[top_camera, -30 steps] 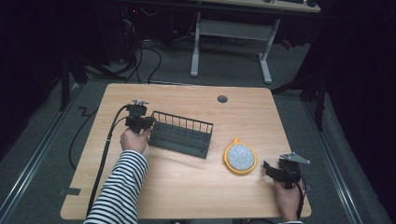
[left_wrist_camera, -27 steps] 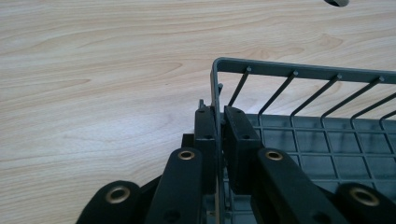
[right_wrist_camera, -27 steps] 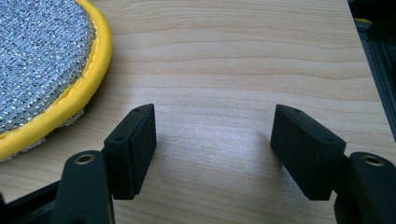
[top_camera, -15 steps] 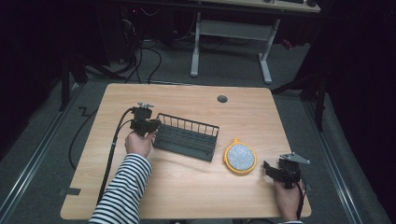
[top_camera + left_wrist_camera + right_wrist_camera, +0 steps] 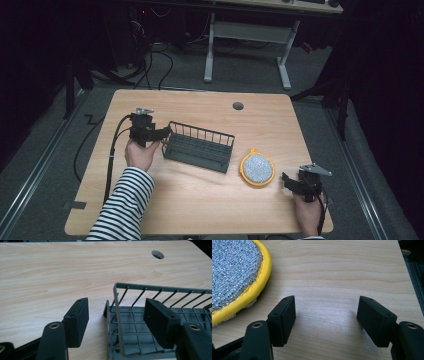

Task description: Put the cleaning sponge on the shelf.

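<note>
Light wooden counter (image 5: 200, 200), dark room beyond. Near its front right corner, the right gripper (image 5: 290, 181) rests with jaws open on nothing, just beside the yellow-rimmed scouring pad (image 5: 257, 168). Farther in, toward the left edge, the left gripper (image 5: 165, 133) has just opened its jaws; they straddle the end wall of the dark wire rack (image 5: 199, 146), pads clear.

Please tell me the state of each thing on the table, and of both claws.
Wire basket: upright, empty, resting on table.
Round scrubber: lying flat, untouched.
Left claw: open, just released, jaws straddling the basket's end wall.
Right claw: open, empty, beside the scrubber.
</note>
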Available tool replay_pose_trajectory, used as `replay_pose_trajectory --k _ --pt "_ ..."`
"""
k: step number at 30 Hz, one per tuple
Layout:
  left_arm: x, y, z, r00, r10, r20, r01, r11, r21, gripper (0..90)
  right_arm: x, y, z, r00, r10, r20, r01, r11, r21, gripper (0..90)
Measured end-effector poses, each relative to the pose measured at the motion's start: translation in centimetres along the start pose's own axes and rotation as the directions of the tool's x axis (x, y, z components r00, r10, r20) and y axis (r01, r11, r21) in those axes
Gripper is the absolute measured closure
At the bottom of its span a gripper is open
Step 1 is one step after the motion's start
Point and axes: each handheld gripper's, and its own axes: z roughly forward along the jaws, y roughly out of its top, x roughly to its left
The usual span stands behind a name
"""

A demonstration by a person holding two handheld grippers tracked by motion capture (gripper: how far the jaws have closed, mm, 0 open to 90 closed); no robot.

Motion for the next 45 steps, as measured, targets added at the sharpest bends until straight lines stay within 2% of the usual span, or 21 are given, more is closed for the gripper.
replay_pose_trajectory --k 4,5,9,15,19,21,23,25,28,30,31,35,45 --pt "0.8 -0.2 -0.8 0.9999 -0.005 -0.009 0.005 1.0 -0.004 36.4 0.0 0.0 0.0 1.0 0.0 -0.001 0.0 1.0 -0.001 32.5" --pt "1.4 -0.5 -1.4 0.9999 -0.016 -0.007 0.016 0.9998 -0.015 36.0 -0.1 0.0 0.0 1.0 0.003 0.001 -0.003 1.0 -0.003 33.0" --pt "2.2 -1.3 -2.3 0.9997 -0.019 -0.018 0.019 0.9996 -0.022 35.8 -0.1 0.0 0.0 1.0 0.003 0.001 -0.003 1.0 -0.003 33.3" --pt "3.0 -2.5 -3.3 0.9994 -0.015 -0.031 0.014 0.9995 -0.03 35.3 -0.1 0.0 0.0 1.0 0.004 0.002 -0.004 1.0 -0.004 33.6" --pt "3.3 -3.7 -3.9 0.9992 -0.004 -0.04 0.003 0.9994 -0.033 34.7 -0.1 0.0 0.0 1.0 0.004 0.003 -0.004 1.0 -0.004 33.7" --pt "3.7 -4.8 -4.2 0.9966 0.029 -0.077 -0.03 0.9994 -0.015 34.7 -0.1 0.0 0.0 1.0 0.003 0.003 -0.003 1.0 -0.004 33.7" --pt "3.9 -5.3 -4.2 0.9951 0.035 -0.093 -0.035 0.9994 -0.002 34.6 -0.1 0.0 0.0 1.0 0.003 0.003 -0.003 1.0 -0.004 33.9" --pt "4.5 -6.7 -4.7 0.9939 0.026 -0.107 -0.026 0.9997 -0.002 34.6 -0.1 0.0 0.0 1.0 0.009 0.004 -0.009 1.0 -0.004 34.1" --pt "4.9 -7.6 -5.0 0.9939 0.013 -0.11 -0.015 0.9998 -0.012 34.6 -0.1 0.0 0.0 0.9999 0.01 0.004 -0.01 1.0 -0.007 34.6" --pt "5.2 -8.8 -5.1 0.9942 -0.01 -0.107 0.008 0.9998 -0.018 34.6 -0.1 0.0 0.0 0.9999 0.012 0.005 -0.012 1.0 -0.007 34.6" --pt "5.2 -8.8 -5.1 0.9942 -0.01 -0.107 0.008 0.9998 -0.018 34.6 -0.1 0.0 0.0 0.9999 0.012 0.005 -0.012 1.0 -0.007 34.6" --pt "5.1 -10.5 -5.2 0.9939 -0.016 -0.109 0.014 0.9997 -0.02 34.6 -0.1 0.0 0.0 0.9999 0.012 0.005 -0.012 1.0 -0.007 34.7" --pt "4.9 -12.4 -4.2 0.993 -0.032 -0.114 0.03 0.9994 -0.016 34.4 -0.1 0.0 0.0 0.9999 0.009 0.006 -0.009 1.0 -0.005 34.7"
